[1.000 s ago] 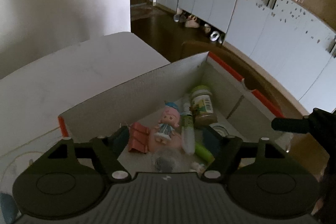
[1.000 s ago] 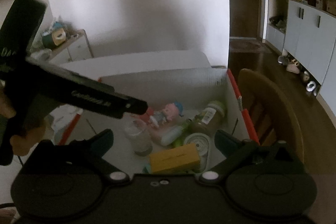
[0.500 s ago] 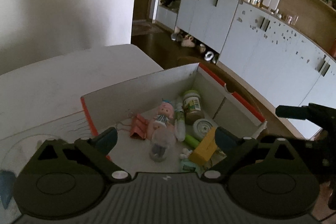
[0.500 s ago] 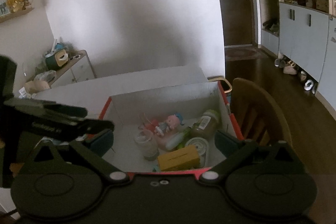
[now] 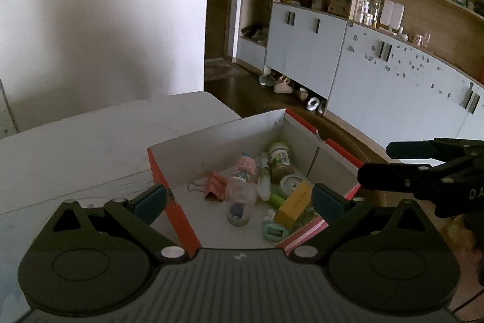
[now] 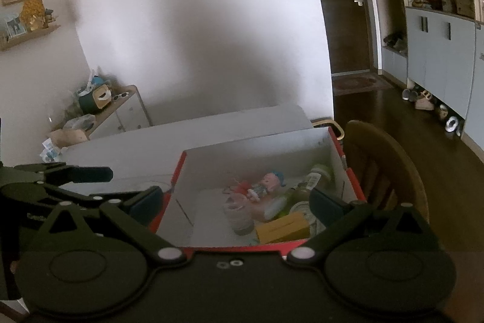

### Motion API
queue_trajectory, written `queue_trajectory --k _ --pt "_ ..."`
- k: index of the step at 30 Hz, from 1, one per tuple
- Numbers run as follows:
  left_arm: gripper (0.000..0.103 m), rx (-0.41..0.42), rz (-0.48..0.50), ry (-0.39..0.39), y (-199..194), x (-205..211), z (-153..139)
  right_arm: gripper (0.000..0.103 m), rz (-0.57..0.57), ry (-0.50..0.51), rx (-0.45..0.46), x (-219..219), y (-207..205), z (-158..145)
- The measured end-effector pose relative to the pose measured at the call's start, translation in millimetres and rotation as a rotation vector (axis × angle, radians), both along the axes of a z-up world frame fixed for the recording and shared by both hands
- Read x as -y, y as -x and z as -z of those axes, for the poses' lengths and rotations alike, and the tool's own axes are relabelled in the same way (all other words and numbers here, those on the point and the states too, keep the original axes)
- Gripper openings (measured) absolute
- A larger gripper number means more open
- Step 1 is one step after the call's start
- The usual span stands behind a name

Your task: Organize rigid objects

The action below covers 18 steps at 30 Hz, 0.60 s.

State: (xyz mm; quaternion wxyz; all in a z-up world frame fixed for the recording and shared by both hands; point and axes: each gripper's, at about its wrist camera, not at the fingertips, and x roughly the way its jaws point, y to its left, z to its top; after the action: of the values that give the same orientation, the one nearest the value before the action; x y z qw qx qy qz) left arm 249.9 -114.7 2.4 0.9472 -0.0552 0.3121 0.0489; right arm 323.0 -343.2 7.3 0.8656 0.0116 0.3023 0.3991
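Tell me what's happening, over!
Left tongs open, empty. Right tongs open, empty, both hanging above the red-and-white cardboard box. Pink-haired toy doll, yellow rectangular block, clear plastic cup inside. Nothing blocking.

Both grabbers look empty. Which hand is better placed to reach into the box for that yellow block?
Probably the right gripper: open, with the yellow block near its side of the box. The left gripper, also open, looks in from farther across.

Wooden chair (image 6: 390, 168) beside table (image 5: 90, 135); shoes (image 5: 281, 85) (under cabinets (image 5: 308, 50)).
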Motion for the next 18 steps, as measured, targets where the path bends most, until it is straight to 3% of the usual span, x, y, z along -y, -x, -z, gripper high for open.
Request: queue_trajectory --k 4,12,18 --pt "0.102 0.002 -0.010 0.037 9 -2 -4 0.103 0.006 -0.016 -0.011 4 5 -1" --pt "0.102 0.010 -0.013 -0.005 18 9 -8 0.103 0.027 -0.024 -0.033 10 15 4" --pt "0.102 0.008 -0.050 0.065 21 0 -6 0.103 0.049 -0.028 -0.050 18 21 9"
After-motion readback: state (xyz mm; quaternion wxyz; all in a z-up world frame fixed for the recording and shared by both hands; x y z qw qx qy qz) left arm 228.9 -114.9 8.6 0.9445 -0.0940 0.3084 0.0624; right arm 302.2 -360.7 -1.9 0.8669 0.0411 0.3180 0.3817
